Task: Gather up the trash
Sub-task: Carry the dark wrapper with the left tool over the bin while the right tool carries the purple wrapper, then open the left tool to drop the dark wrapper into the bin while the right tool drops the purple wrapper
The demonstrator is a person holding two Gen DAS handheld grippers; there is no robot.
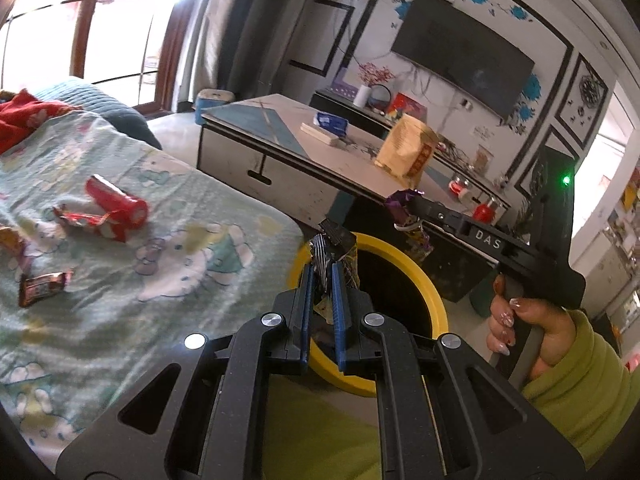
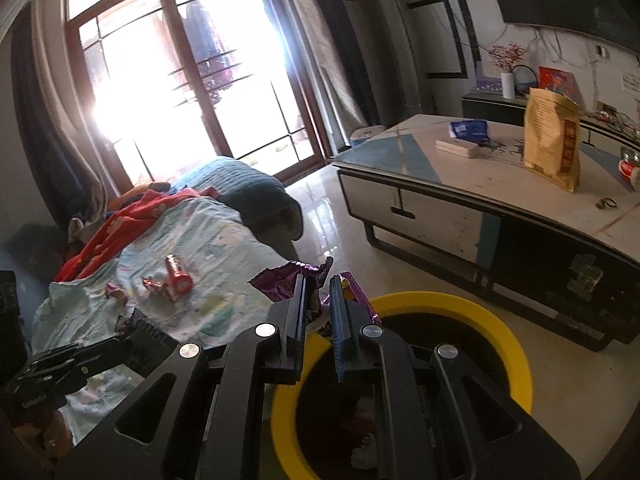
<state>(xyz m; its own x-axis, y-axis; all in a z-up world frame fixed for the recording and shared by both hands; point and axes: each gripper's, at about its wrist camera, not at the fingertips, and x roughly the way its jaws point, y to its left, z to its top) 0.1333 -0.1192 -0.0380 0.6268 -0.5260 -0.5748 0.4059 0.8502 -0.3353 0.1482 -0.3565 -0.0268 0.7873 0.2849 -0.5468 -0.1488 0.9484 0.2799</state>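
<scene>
My left gripper [image 1: 323, 270] is shut on a crumpled dark and yellow wrapper [image 1: 336, 252], held over the near rim of the yellow-rimmed trash bin [image 1: 434, 300]. My right gripper [image 2: 318, 286] is shut on a purple wrapper [image 2: 286, 282] above the bin's rim [image 2: 516, 356]; it shows in the left wrist view [image 1: 408, 210] above the bin's far side. On the pale printed blanket [image 1: 120, 240] lie a red tube-shaped wrapper [image 1: 116, 204], a red crumpled wrapper [image 1: 80, 218] and a brown bar wrapper [image 1: 42, 288]. The left gripper shows at the lower left of the right wrist view [image 2: 132, 326].
A low coffee table [image 2: 460, 208] stands behind the bin with a tan bag [image 2: 552, 140], a blue packet [image 2: 468, 130] and a white box [image 2: 458, 147]. Red cloth [image 2: 116, 228] and a blue cushion [image 2: 248, 184] lie at the blanket's far end. A TV [image 1: 460, 52] hangs on the wall.
</scene>
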